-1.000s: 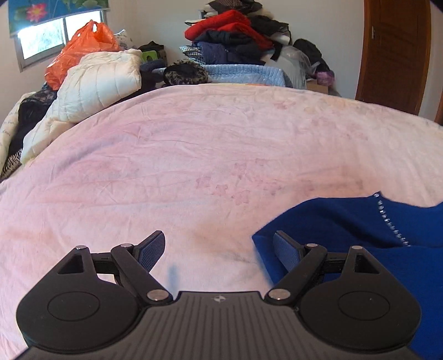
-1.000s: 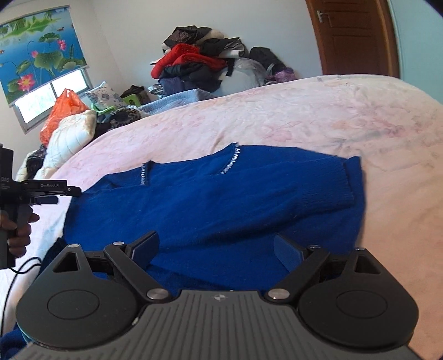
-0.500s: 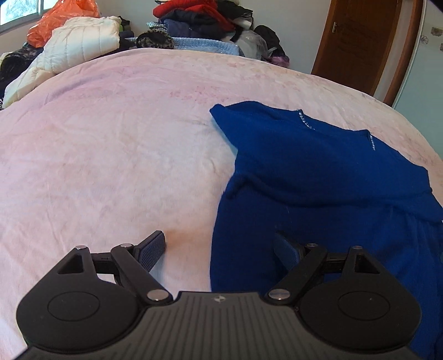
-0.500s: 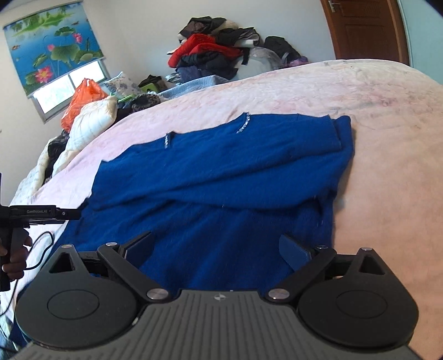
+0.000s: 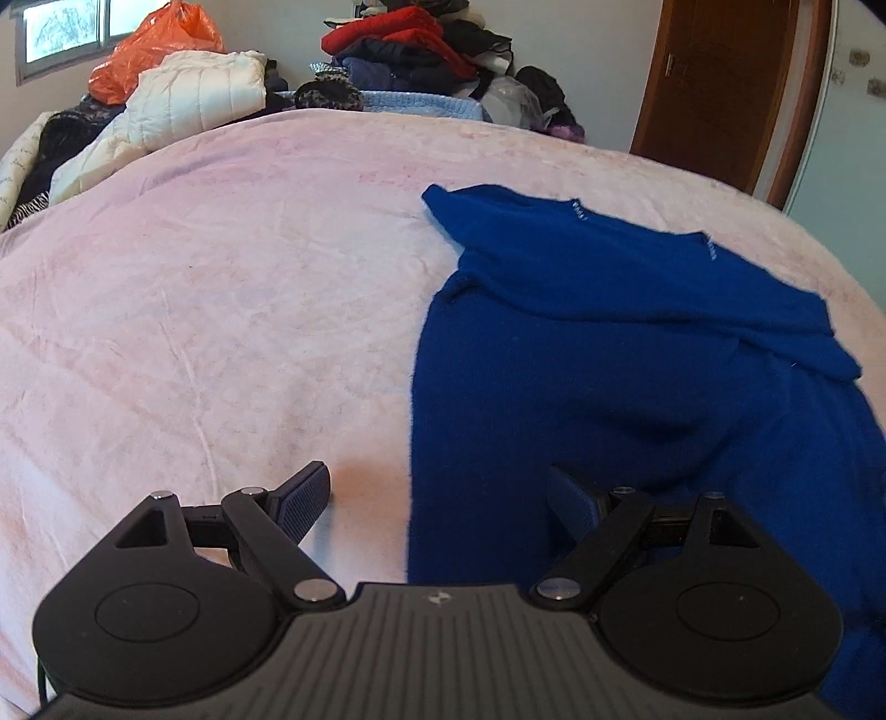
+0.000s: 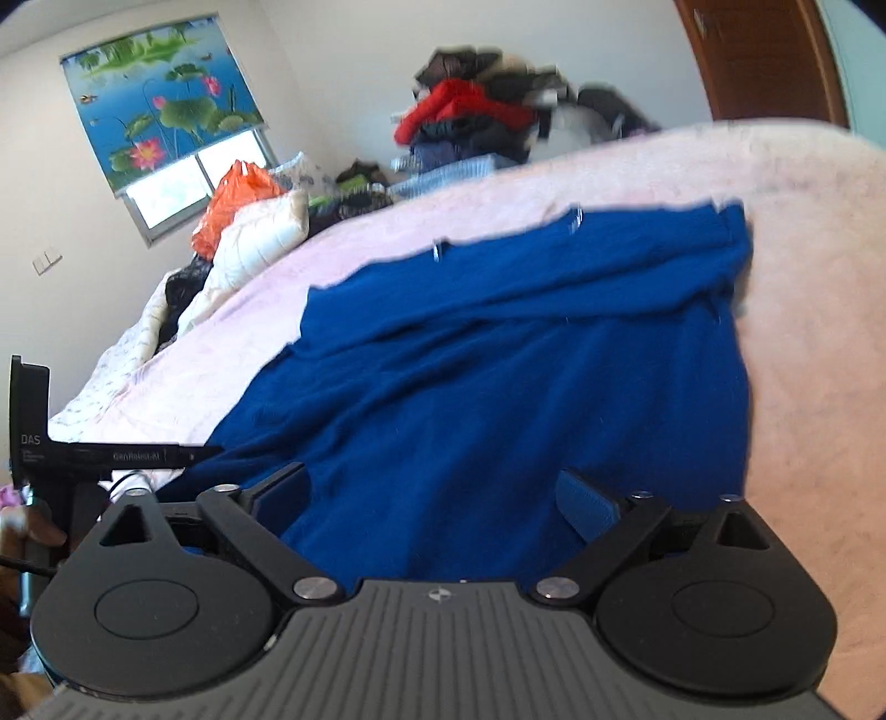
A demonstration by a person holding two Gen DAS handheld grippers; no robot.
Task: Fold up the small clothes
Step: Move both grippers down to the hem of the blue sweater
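Observation:
A blue knit sweater (image 5: 637, 354) lies flat on the pink bedspread (image 5: 221, 288), its sleeves folded across the chest. My left gripper (image 5: 437, 498) is open and empty, low over the sweater's lower left edge, one finger over the bedspread and one over the knit. In the right wrist view the sweater (image 6: 498, 387) fills the middle. My right gripper (image 6: 437, 498) is open and empty just above the sweater's bottom hem. The left gripper (image 6: 111, 457) shows there at the left edge, held by a hand.
A white quilted jacket (image 5: 183, 105) and an orange bag (image 5: 155, 50) lie at the bed's far left. A heap of clothes (image 5: 421, 50) sits behind the bed. A wooden door (image 5: 725, 83) stands at the far right. Bare bedspread lies left of the sweater.
Both grippers have drawn back toward the sweater's bottom hem and stayed open. The left wrist view swung right from bare bedspread onto the sweater. The right wrist view tilted and blurred.

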